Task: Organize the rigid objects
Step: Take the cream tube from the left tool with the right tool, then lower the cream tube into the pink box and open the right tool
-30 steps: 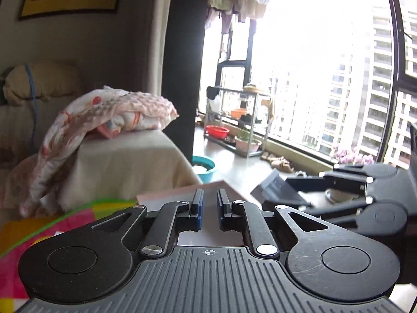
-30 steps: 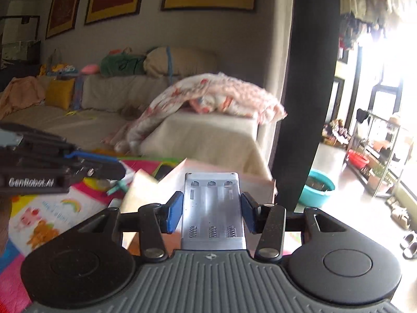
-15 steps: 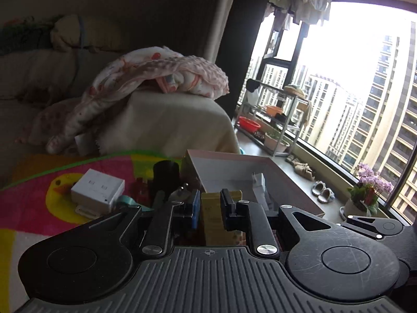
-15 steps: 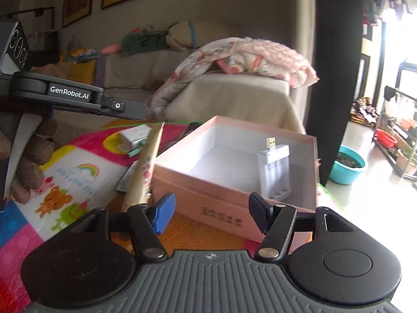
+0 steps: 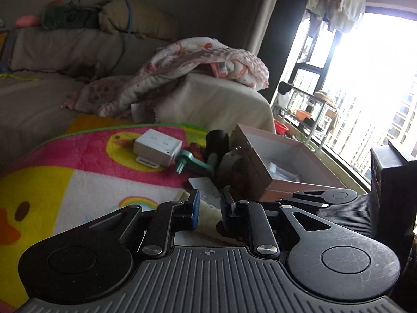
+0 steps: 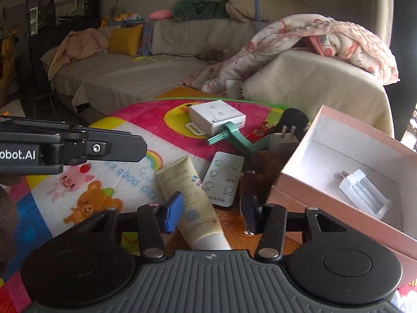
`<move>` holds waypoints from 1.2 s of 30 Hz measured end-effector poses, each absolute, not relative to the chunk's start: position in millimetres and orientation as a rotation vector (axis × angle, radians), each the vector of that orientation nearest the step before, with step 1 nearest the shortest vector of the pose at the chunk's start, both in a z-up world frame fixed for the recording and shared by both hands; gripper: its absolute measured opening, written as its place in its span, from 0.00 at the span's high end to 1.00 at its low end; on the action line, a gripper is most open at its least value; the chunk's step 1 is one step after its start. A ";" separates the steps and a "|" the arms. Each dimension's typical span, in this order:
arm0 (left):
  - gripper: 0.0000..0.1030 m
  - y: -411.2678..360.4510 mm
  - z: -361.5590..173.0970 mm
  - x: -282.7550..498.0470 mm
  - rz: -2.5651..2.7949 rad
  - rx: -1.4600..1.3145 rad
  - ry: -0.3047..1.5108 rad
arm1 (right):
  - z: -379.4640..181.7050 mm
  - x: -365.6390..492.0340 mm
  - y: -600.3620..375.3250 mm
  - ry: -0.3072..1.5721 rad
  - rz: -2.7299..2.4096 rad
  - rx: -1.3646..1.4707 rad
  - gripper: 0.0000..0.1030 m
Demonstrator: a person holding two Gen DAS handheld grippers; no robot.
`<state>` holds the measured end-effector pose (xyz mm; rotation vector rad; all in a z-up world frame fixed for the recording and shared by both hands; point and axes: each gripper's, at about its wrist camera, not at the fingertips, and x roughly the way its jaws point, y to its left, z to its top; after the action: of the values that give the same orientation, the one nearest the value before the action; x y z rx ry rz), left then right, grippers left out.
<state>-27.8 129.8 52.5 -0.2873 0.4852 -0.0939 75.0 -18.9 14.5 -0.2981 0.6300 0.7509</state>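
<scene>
The right claw (image 6: 211,212) stands wide open and holds nothing; its blue-padded finger and its dark finger straddle the lower end of a cream tube (image 6: 191,203) that lies flat on an orange surface and the colourful cartoon play mat (image 6: 86,182). Just beside the tube, to its right, lies a white remote control (image 6: 222,178) with round buttons. Further back on the mat sit a white rectangular box (image 6: 217,116), a teal handled tool (image 6: 233,137) touching its near corner, a black cylinder (image 6: 294,117) and a white plug adapter (image 6: 282,139) with its prongs up. At the right stands the open pink box (image 6: 338,203); inside, on its white floor, lies a white battery charger (image 6: 365,193) with a USB plug pointing to the back left. The left claw (image 5: 209,207) is parted by a narrow gap and grips nothing; it hovers low over the mat, near the remote control (image 5: 206,186), with the pink box (image 5: 263,182) ahead to the right. In the right wrist view the left claw's arm shows side-on at the left edge, so its opening cannot be read there. A beige sofa (image 6: 146,73) with a flowered blanket (image 6: 312,39) fills the background.
</scene>
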 end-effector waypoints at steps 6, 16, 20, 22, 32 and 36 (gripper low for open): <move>0.82 142.3 51.4 -37.2 -0.044 -0.318 0.472 | 0.3 65.2 -0.1 0.656 0.807 -0.393 0.64; 0.82 135.2 31.6 -33.3 -0.088 -0.344 0.550 | 69.5 21.5 -74.4 0.599 0.728 -0.332 0.77; 0.82 123.2 30.6 -27.4 -0.131 -0.336 0.566 | 128.1 39.4 -107.3 0.507 0.607 -0.251 0.77; 0.82 116.7 31.2 -22.9 -0.146 -0.317 0.580 | 156.1 70.4 -118.4 0.518 0.558 -0.173 0.76; 0.82 111.8 16.1 -10.9 -0.106 -0.248 0.679 | 131.5 135.1 -138.5 0.521 0.400 -0.092 0.35; 0.82 108.6 17.5 0.0 -0.099 -0.232 0.683 | 82.6 99.4 -137.4 0.504 0.367 -0.245 0.35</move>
<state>0.0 108.6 17.5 -0.2315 0.6829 -0.0994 99.4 -137.3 82.6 -0.2454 0.5035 0.3671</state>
